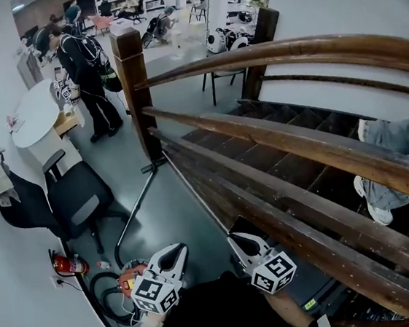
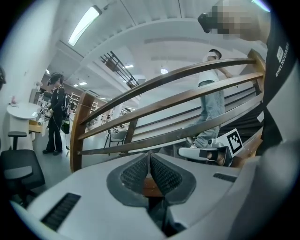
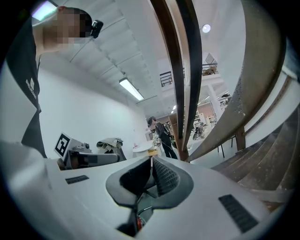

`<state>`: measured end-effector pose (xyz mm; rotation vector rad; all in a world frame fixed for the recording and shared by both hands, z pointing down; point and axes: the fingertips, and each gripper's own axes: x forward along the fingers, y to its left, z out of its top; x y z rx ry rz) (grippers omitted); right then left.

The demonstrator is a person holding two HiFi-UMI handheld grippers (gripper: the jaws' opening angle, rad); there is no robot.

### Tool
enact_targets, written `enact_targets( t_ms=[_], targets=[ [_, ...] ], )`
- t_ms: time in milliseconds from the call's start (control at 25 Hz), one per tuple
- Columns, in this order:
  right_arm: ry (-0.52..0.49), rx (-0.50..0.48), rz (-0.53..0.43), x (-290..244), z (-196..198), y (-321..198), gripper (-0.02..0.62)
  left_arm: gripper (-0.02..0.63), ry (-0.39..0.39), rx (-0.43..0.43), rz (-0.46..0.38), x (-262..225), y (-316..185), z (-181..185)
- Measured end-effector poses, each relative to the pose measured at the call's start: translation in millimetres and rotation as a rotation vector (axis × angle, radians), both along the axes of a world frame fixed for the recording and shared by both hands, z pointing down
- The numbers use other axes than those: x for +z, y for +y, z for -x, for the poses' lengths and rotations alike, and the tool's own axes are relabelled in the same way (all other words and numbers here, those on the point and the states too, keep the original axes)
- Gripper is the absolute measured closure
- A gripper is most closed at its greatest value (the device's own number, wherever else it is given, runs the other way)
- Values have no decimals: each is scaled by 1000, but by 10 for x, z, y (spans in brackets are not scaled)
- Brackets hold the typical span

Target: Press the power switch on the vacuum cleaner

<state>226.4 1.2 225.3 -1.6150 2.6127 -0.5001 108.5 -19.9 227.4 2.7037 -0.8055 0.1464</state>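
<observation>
Head view looks steeply down beside a wooden staircase. The vacuum cleaner [image 1: 129,279] sits on the grey floor at the near left. Its orange body is partly covered by the left tool [image 1: 173,253], so its power switch cannot be made out. A black hose [image 1: 104,301] coils on the body's left, and a long wand [image 1: 137,205] runs away from it to the foot of the newel post [image 1: 134,86].

The left gripper view shows that tool's ribbed jaws pressed together with nothing between them. The right tool [image 1: 241,242] is just beside it, nearer the railing [image 1: 275,140], and its jaws also meet at the tips and hold nothing.

A red fire extinguisher [image 1: 68,265] lies by the left wall near the hose, with a black office chair [image 1: 76,199] beyond it. Farther off, a person in black [image 1: 85,70] stands on the floor. At the right, behind the rails, another person's jeans and white shoe [image 1: 375,209] show on the stairs.
</observation>
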Motion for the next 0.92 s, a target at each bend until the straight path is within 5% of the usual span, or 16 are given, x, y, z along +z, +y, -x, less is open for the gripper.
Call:
enact_targets(
  t_ms=[920],
  targets=[
    [-3, -33, 10, 12, 44, -57, 561, 591, -7, -51, 43, 179, -87, 129]
  ],
)
